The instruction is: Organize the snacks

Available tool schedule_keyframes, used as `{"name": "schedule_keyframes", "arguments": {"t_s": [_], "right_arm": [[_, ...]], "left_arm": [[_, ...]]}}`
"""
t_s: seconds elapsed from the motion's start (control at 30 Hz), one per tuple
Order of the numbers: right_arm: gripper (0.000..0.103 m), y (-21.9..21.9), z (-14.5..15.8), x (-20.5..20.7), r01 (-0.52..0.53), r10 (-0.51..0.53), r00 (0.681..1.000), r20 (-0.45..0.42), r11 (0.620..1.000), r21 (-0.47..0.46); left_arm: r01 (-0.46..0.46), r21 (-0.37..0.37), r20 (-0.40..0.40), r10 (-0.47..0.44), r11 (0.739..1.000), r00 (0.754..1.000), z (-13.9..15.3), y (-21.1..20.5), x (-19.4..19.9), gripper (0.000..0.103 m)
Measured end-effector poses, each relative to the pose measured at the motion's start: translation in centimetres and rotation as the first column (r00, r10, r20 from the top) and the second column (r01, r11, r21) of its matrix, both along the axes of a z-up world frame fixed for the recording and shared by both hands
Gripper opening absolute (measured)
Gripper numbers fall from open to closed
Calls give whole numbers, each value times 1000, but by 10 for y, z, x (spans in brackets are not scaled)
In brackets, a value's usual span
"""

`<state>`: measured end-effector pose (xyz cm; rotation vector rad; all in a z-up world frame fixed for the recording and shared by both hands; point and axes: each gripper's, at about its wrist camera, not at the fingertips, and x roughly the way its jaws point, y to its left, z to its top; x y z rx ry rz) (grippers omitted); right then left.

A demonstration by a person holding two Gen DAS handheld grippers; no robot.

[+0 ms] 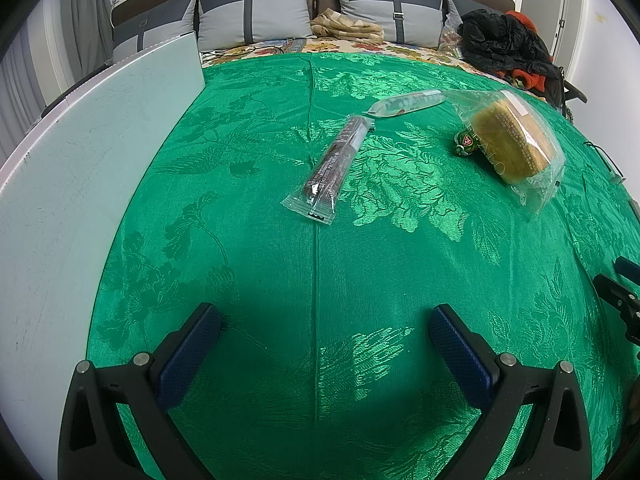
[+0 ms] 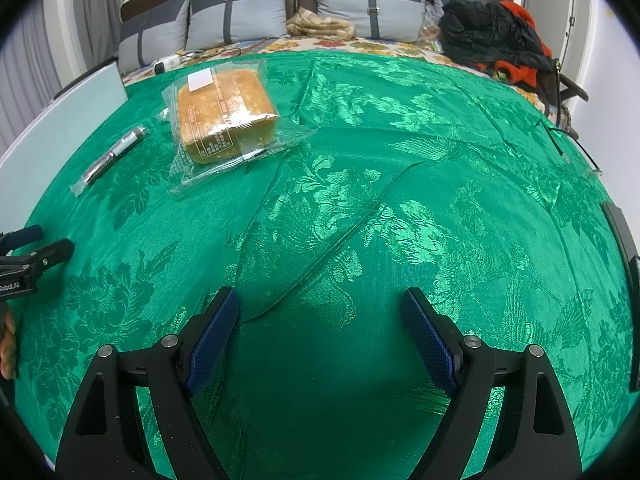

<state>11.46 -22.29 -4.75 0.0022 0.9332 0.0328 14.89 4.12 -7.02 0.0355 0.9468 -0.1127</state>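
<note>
On the green cloth (image 1: 320, 264) lie several wrapped snacks. A dark stick snack in clear wrap (image 1: 334, 160) lies in the middle of the left wrist view, a second clear-wrapped stick (image 1: 408, 103) beyond it. A bagged yellow cake (image 1: 512, 142) sits to the right, with a small green candy (image 1: 466, 144) beside it. My left gripper (image 1: 324, 320) is open over bare cloth, well short of the sticks. The right wrist view shows the cake (image 2: 226, 114) and the dark stick (image 2: 114, 154) far left. My right gripper (image 2: 320, 304) is open, with nothing between its fingers.
A pale board (image 1: 80, 184) stands along the cloth's left edge. Grey cushions (image 1: 252, 12), a beige cloth (image 1: 346, 26) and a heap of black and orange clothes (image 1: 508, 46) lie at the back. The other gripper shows at each view's side (image 2: 28, 260). A dark object (image 2: 624, 248) lies far right.
</note>
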Motion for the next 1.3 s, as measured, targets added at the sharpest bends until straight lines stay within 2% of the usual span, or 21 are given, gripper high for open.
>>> {"name": "schedule_keyframes", "arguments": {"t_s": [0.13,0.2,0.27,0.4,0.47,0.53,0.6,0.63,0.7,0.73,0.77,0.8,0.9,1.13,1.17,1.2,1.27,1.3], "right_arm": [[86,-1,0,0,0,0,1000,0,1000,1],[86,0,0,0,0,0,1000,0,1000,1],[86,0,0,0,0,0,1000,0,1000,1],[86,0,0,0,0,0,1000,0,1000,0],[86,0,0,0,0,0,1000,0,1000,1],[86,0,0,0,0,0,1000,0,1000,1],[86,-1,0,0,0,0,1000,0,1000,2],[86,0,0,0,0,0,1000,1,1000,2],[86,0,0,0,-1,1,1000,1,1000,2],[86,0,0,0,-1,1,1000,1,1000,2],[86,0,0,0,-1,1,1000,1,1000,2],[86,0,0,0,-1,1,1000,1,1000,2],[86,0,0,0,0,0,1000,1,1000,2],[86,0,0,1,0,0,1000,1,1000,1],[86,0,0,0,0,0,1000,1,1000,2],[86,0,0,0,0,0,1000,0,1000,1],[86,1,0,0,0,0,1000,1,1000,0],[86,1,0,0,0,0,1000,0,1000,-1]], "left_arm": [[27,3,-17,-27,1000,999,-1,0,1,103],[91,10,-62,-90,996,994,1,-1,4,103],[118,-6,-106,-118,993,987,9,3,15,101],[79,-8,-56,-79,997,995,35,7,45,101],[76,0,-66,-75,997,995,41,2,69,99],[86,48,-84,-82,995,993,38,-8,86,90],[105,98,-116,-93,990,989,31,-19,103,73],[109,107,-135,-94,988,986,26,-23,110,69],[109,102,-161,-92,989,983,18,-28,119,49],[108,80,-157,-94,991,983,18,-28,120,44],[102,62,-148,-92,993,985,18,-27,120,23],[95,49,-147,-87,994,985,17,-24,118,19],[86,38,-128,-80,996,989,19,-20,100,19],[54,-28,-112,-57,998,992,22,7,20,20],[44,-31,-99,-47,999,994,21,11,12,29],[34,-29,-90,-37,999,995,20,14,9,56],[-11,-6,-62,11,1000,998,15,22,5,89],[-26,-5,-45,26,1000,999,13,25,4,89]]}}
